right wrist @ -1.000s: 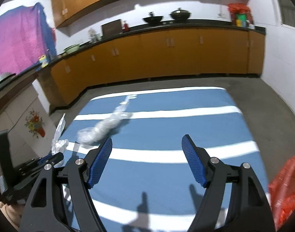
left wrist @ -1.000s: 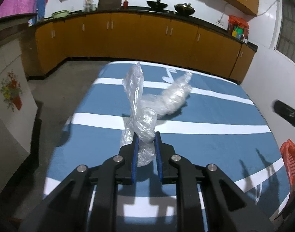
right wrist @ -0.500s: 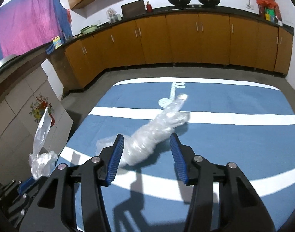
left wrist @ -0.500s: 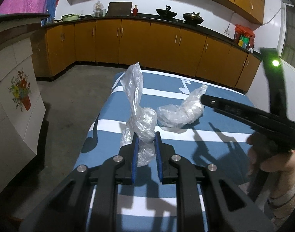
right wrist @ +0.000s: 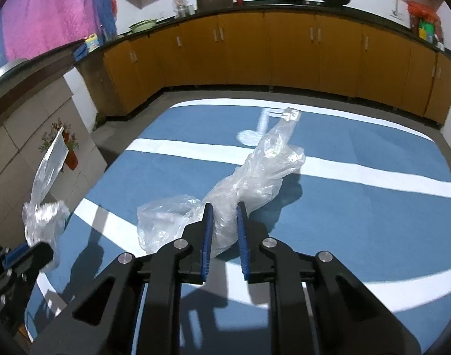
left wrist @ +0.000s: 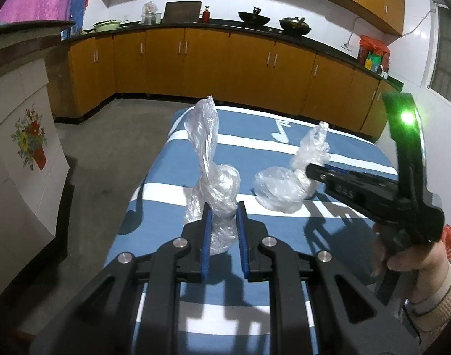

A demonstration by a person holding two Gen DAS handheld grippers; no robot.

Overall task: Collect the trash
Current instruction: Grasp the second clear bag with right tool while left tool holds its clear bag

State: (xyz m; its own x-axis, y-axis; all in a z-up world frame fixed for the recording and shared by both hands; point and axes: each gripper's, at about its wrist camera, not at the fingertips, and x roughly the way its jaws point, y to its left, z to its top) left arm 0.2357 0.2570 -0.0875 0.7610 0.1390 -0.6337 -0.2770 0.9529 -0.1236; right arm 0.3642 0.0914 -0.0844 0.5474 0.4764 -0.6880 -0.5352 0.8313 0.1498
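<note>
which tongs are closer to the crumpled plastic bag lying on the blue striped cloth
Right. The right tongs are closing around that crumpled plastic bag, which sits between their pads. The left tongs sit off to its left, shut on a separate twisted plastic bag.

At the right edge of the left wrist view, the person's hand (left wrist: 409, 259) and a red object (left wrist: 450, 241) behind it are cut off.

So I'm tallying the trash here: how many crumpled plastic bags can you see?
2. One plastic bag is pinched in the left tongs, its tail sticking up. The other bag lies on the blue striped cloth, with the right tongs closing around its middle. No others show.
</note>
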